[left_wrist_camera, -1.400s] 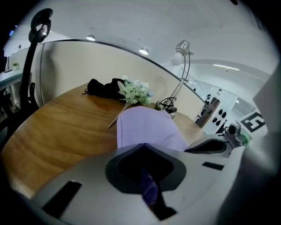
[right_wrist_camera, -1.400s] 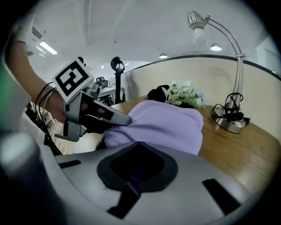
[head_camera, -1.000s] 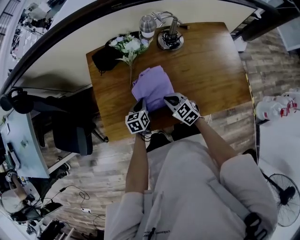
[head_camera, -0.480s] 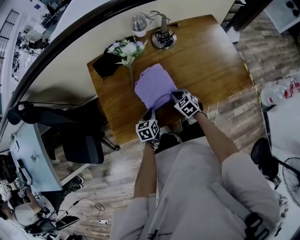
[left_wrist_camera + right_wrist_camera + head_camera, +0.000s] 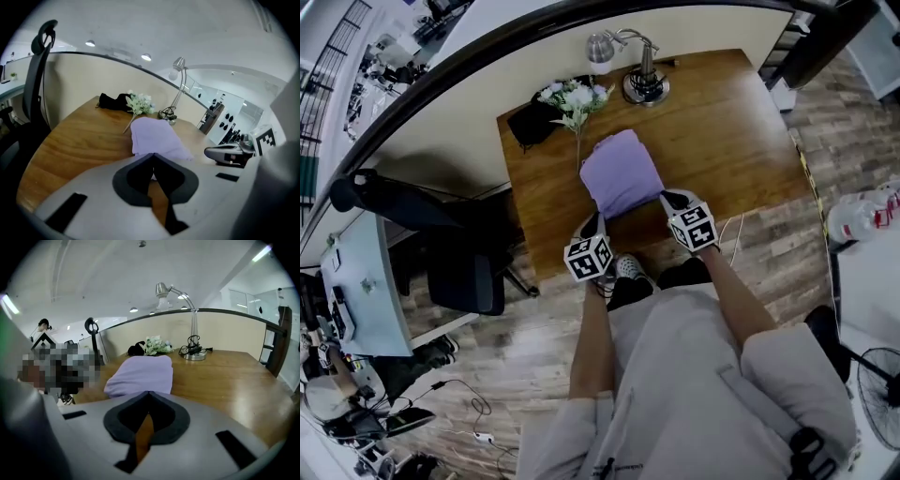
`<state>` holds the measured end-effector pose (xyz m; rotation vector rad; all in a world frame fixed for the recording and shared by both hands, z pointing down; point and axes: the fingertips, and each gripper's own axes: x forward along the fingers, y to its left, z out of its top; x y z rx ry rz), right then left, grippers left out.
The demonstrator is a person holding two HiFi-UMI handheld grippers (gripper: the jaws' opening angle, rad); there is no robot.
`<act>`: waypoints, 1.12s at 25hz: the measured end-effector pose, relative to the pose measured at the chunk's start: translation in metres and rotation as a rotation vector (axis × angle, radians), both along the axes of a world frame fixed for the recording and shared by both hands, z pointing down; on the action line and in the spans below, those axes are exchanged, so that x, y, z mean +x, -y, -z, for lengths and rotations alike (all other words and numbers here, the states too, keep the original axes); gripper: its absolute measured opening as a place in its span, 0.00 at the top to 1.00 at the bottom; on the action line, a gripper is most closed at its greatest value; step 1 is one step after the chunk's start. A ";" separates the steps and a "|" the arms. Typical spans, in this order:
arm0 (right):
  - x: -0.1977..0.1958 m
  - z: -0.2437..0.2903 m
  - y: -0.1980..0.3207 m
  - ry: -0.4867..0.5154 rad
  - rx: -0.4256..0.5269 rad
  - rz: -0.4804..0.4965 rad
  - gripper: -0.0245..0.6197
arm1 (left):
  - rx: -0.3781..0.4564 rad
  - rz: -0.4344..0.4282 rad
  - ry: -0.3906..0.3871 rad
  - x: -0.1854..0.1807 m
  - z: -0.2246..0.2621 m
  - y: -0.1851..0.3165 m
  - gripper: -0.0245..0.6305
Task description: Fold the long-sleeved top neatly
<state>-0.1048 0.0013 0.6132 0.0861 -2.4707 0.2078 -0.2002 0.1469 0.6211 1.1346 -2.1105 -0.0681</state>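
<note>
Grippers tilted down: L gripper [image 5: 592,223] & R gripper [image 5: 672,200] flank folded top [image 5: 622,173] near end, fingers shut, empty.

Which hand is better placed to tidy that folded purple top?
Left, narrowly: the left gripper faces the near edge of the purple top squarely; the right gripper angles in at its corner.

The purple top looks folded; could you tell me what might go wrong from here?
1. The left gripper and right gripper, both shut, sit at the purple top's near edge; a careless move could snag the cloth and loosen the fold.
2. The top lies near the table's front edge, so a tug might drag it off.
3. The flower sprig's stem lies close beside it; a push could catch it.
</note>
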 end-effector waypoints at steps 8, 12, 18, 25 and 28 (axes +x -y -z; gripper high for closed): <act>0.047 0.064 -0.003 0.135 -0.056 -0.068 0.95 | 0.019 0.035 0.164 0.047 0.067 0.002 0.93; 0.076 0.078 -0.001 0.179 -0.046 -0.093 0.96 | -0.026 0.006 0.221 0.089 0.073 -0.001 0.93; 0.104 0.084 -0.012 0.200 -0.063 -0.044 0.96 | -0.037 0.055 0.263 0.117 0.088 -0.010 0.93; 0.122 0.084 -0.020 0.219 -0.036 0.027 0.96 | 0.028 0.097 0.272 0.149 0.101 -0.011 0.93; 0.129 0.086 -0.025 0.222 -0.032 0.047 0.96 | 0.021 0.095 0.285 0.155 0.104 -0.015 0.93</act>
